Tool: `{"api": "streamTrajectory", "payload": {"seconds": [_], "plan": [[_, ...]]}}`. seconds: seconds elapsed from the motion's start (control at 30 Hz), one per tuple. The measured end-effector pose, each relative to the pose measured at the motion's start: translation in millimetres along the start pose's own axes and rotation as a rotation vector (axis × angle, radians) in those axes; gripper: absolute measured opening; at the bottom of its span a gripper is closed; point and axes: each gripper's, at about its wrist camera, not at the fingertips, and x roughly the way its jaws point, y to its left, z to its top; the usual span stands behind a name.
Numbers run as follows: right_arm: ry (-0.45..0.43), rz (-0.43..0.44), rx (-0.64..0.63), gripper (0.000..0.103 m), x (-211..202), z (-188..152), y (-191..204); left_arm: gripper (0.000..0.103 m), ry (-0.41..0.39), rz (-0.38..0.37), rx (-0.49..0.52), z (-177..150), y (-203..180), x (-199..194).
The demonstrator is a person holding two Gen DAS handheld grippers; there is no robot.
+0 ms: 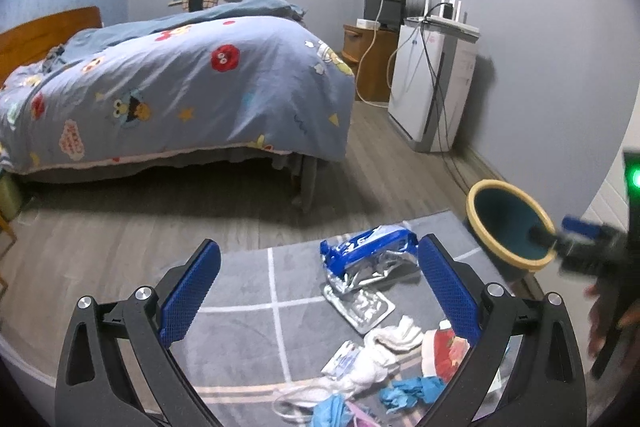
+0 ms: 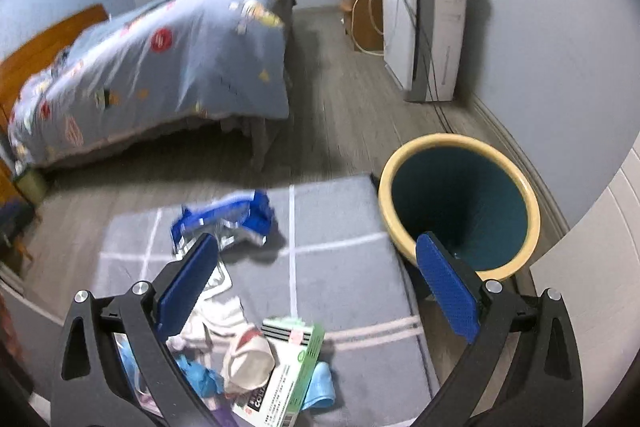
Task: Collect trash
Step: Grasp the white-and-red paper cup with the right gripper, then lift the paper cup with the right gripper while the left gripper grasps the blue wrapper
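Observation:
Trash lies on a grey rug (image 1: 248,287): a blue foil bag (image 1: 368,253), a silver blister pack (image 1: 362,309), white tissue (image 1: 386,345), a red-and-white paper cup (image 1: 442,347) and blue gloves (image 1: 412,389). My left gripper (image 1: 320,287) hangs open above this pile, holding nothing. A round bin (image 1: 508,223) with a yellow rim stands at the rug's right corner. My right gripper (image 2: 318,283) is open and holds nothing; its right pad is by the bin (image 2: 460,203). Below it lie the foil bag (image 2: 224,219), the paper cup (image 2: 248,355) and a green-and-white box (image 2: 288,367).
A bed (image 1: 180,87) with a blue patterned quilt fills the left. A white air purifier (image 1: 432,83) with cables stands against the right wall, a wooden nightstand (image 1: 372,59) and a screen behind it. Wooden floor (image 1: 380,155) runs between bed and wall.

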Motion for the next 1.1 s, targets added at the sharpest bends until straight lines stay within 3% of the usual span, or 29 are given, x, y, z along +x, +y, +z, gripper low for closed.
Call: {"api": "streamTrajectory", "payload": {"seconds": [0.1,0.2,0.63,0.73,0.8,0.87,1.1], "plan": [[0.028,-0.05,-0.086,0.097,12.9,-20.2,23.9,0.098,0.002,-0.007,-0.02,2.8,2.9,3.0],[0.075,-0.044,-0.127,0.097,25.7,-40.6,40.6,0.098,0.006,-0.02,-0.05,4.6,7.7,4.9],[0.243,-0.034,-0.111,0.095,65.2,-104.3,70.8,0.098,0.042,-0.021,-0.081,0.9,16.5,9.6],[0.265,-0.057,-0.153,0.077,72.1,-112.1,77.4,0.098,0.049,-0.019,-0.08,-0.6,16.5,10.2],[0.278,-0.069,-0.163,0.053,75.2,-115.1,78.2,0.098,0.052,-0.018,-0.082,-0.9,16.3,10.7],[0.285,-0.085,-0.171,0.042,76.1,-115.5,76.9,0.098,0.055,-0.018,-0.082,-1.5,16.7,11.1],[0.221,-0.093,-0.135,0.033,55.5,-85.0,62.6,0.098,0.074,-0.003,-0.066,-4.8,15.4,16.7]]}}
